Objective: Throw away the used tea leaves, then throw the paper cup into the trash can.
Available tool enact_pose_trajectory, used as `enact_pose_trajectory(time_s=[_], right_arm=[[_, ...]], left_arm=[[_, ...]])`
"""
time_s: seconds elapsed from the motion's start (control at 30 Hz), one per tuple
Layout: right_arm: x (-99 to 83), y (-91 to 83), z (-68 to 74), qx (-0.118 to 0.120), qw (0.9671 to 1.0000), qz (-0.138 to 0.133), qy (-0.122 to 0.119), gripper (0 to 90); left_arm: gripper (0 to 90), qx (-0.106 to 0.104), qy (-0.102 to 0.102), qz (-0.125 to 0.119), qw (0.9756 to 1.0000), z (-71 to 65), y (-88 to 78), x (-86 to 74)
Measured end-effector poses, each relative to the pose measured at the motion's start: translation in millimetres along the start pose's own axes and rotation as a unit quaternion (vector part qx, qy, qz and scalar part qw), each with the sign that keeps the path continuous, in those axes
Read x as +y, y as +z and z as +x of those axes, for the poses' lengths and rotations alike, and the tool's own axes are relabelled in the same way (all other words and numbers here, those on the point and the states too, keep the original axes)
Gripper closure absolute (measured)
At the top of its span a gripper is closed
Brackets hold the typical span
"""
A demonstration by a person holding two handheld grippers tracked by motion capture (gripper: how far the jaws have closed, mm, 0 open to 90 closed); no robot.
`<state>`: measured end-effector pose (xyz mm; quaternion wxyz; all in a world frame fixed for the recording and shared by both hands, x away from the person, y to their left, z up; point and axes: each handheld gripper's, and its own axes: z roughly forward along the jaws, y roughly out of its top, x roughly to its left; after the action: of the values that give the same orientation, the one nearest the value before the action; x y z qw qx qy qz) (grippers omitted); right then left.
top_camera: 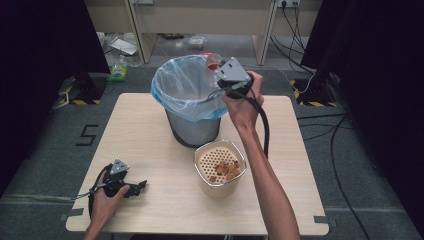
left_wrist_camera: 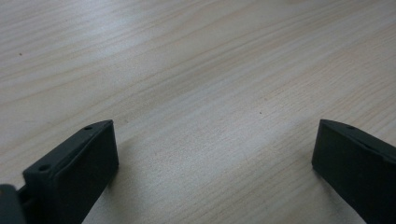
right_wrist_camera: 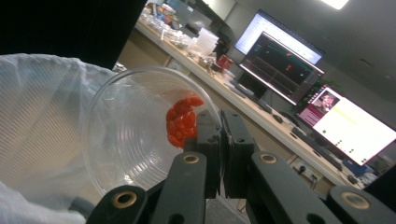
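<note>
My right gripper (right_wrist_camera: 222, 135) is shut on the rim of a clear plastic cup (right_wrist_camera: 126, 140), which lies tilted on its side with red pieces (right_wrist_camera: 183, 120) clinging inside near the rim. In the high view that gripper (top_camera: 220, 76) holds the cup (top_camera: 212, 61) above the far right edge of a metal bin (top_camera: 192, 129) lined with a pale blue bag (top_camera: 172, 85). The bag (right_wrist_camera: 37, 116) fills the left of the right gripper view. My left gripper (top_camera: 141, 187) rests low on the table near its front left, open, and its jaws (left_wrist_camera: 215, 149) stand wide apart over bare wood.
A cream tub (top_camera: 220, 189) with a perforated insert and several brown bits (top_camera: 226, 169) stands just in front of the bin. The wooden table (top_camera: 150, 140) has dark curtains on both sides. Desks with monitors (right_wrist_camera: 280, 60) lie beyond the cup.
</note>
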<state>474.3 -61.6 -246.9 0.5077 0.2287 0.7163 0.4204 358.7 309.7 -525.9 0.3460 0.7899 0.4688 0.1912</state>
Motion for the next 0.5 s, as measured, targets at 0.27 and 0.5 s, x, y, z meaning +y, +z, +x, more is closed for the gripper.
enact_pose_trajectory(time_s=[0.27,0.5], right_arm=[[10.4,27.1,22.2,0.021,0.9996,0.013,-0.013,87.4],[8.6,46.5,34.3,0.045,0.9981,0.041,-0.007,85.1]], left_arm=[[0.0,0.001,0.001,0.000,1.0000,-0.2,-0.1,0.0],[0.0,0.000,0.000,0.000,1.0000,-0.1,0.0,0.0]])
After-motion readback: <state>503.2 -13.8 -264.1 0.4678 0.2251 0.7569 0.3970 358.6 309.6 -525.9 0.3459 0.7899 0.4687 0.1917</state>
